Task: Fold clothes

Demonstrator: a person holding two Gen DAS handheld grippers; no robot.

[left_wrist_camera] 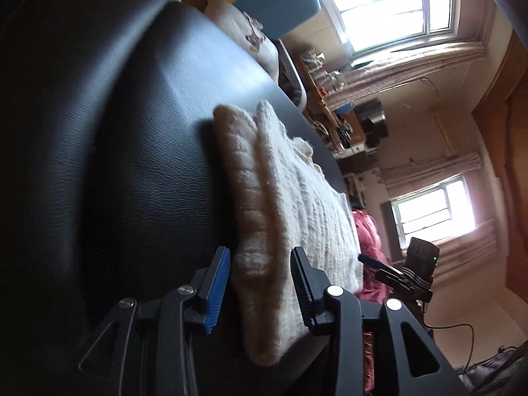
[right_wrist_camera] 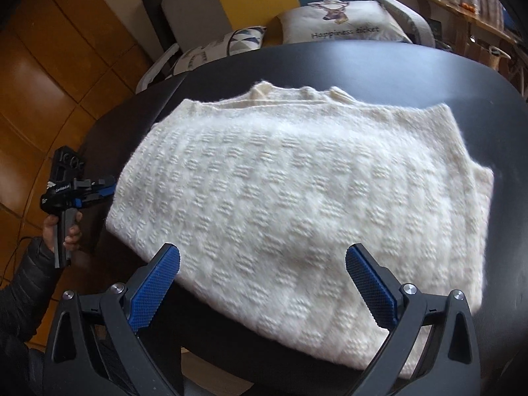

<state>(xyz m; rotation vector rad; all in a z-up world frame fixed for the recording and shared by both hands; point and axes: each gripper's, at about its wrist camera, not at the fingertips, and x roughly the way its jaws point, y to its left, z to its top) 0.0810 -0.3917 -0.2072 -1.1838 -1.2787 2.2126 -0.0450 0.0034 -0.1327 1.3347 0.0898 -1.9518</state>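
Where the left wrist view looks along the black table (left_wrist_camera: 115,165), the left gripper (left_wrist_camera: 260,283) stands spread astride the thick folded edge of the cream sweater (left_wrist_camera: 297,198) — long axis running straight ahead. From the right wrist view, the right gripper (right_wrist_camera: 264,283) (also spread, empty) hovers over the sweater's near edge — the garment lies folded, broadside, centred on the table.

Home living room, cushions (right_wrist_camera: 343,21), curtained windows (left_wrist_camera: 389,3)
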